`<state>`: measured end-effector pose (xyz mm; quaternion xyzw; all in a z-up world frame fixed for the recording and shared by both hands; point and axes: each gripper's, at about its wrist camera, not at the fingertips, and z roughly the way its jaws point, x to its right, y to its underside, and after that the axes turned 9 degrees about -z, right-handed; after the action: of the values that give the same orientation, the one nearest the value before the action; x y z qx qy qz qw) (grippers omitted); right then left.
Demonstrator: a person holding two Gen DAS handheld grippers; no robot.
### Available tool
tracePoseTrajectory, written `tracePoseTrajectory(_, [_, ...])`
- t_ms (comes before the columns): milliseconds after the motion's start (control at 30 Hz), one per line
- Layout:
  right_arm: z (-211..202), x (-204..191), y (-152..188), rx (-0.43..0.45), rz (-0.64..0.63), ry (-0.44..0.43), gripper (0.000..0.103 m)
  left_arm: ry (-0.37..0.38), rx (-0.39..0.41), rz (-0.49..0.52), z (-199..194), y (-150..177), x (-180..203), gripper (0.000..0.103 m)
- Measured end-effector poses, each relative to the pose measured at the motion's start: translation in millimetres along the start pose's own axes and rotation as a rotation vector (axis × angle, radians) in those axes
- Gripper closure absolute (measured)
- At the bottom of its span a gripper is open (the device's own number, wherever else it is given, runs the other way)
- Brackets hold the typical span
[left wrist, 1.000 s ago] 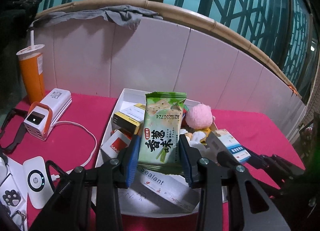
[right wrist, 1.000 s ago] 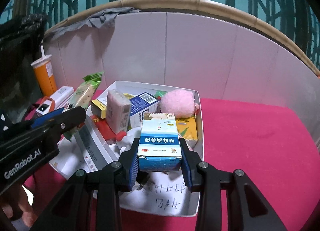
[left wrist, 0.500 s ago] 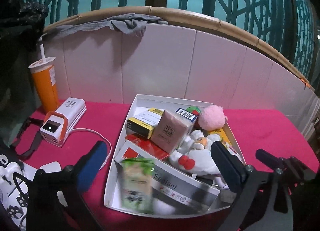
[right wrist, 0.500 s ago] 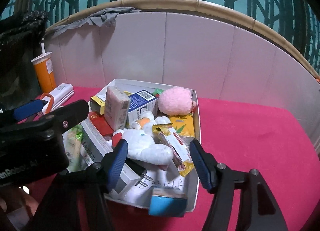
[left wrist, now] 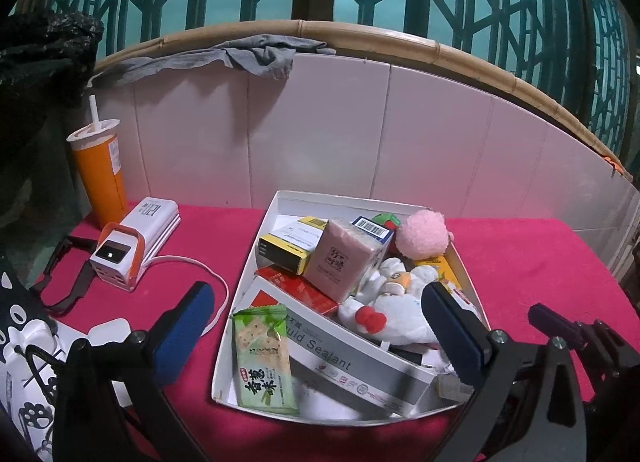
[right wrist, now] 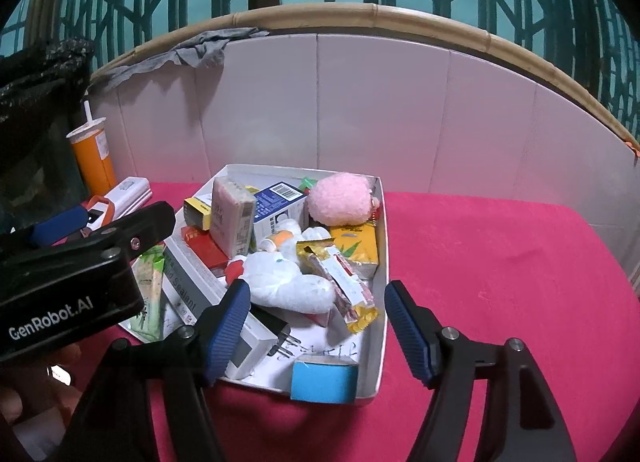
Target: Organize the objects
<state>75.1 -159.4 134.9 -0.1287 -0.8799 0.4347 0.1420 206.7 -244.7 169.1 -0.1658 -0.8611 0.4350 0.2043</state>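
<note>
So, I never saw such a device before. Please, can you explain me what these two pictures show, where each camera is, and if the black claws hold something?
There is no robot here: a person holds a two-finger gripper in each hand, and each gripper carries a wide-angle camera looking along its fingers.

One picture is from the left gripper, the other from the right gripper. Both have just been opening and now grip nothing.

On the pink tablecloth stands a white box full of things: a green cracker packet, a blue-and-white carton, a sealant box, a white plush toy and a pink pompom.

Beside the box lie a power bank and an orange cup.
</note>
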Motion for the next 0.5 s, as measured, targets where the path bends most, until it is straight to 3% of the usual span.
tracePoseTrajectory(367, [-17.6,11.4,8.2,0.015,0.035,0.019,0.020,0.010,0.007,0.007,-18.1,11.6,13.4,0.000])
tracePoseTrajectory(500, [-23.6,13.5,15.9,0.017,0.046,0.022,0.016,-0.029,0.018,0.007,-28.8,19.3,20.4,0.000])
